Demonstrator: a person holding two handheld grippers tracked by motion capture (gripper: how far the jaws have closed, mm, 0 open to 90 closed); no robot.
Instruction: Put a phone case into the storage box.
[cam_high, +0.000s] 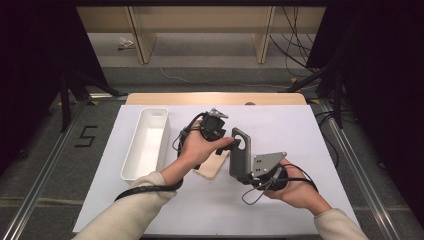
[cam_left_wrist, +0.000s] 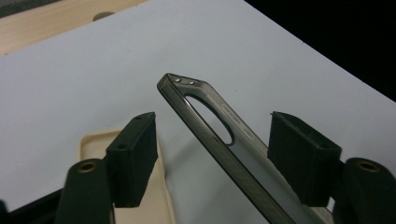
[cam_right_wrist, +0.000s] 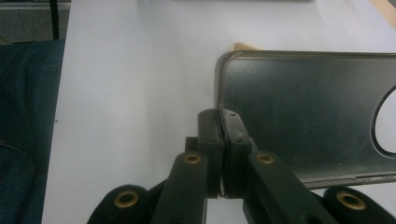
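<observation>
Pinching a dark phone case (cam_high: 242, 155) by its lower edge, the right tool (cam_right_wrist: 221, 122) is holding it on edge above the bench (cam_high: 280, 210), long axis pointing away. Left tool (cam_left_wrist: 212, 158) is straddling its camera-cutout end, pads spread, untouching.

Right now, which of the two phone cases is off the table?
The dark smoky translucent phone case, pinched at its edge by the right tongs and held up on edge. The cream phone case lies flat on the white table.
</observation>
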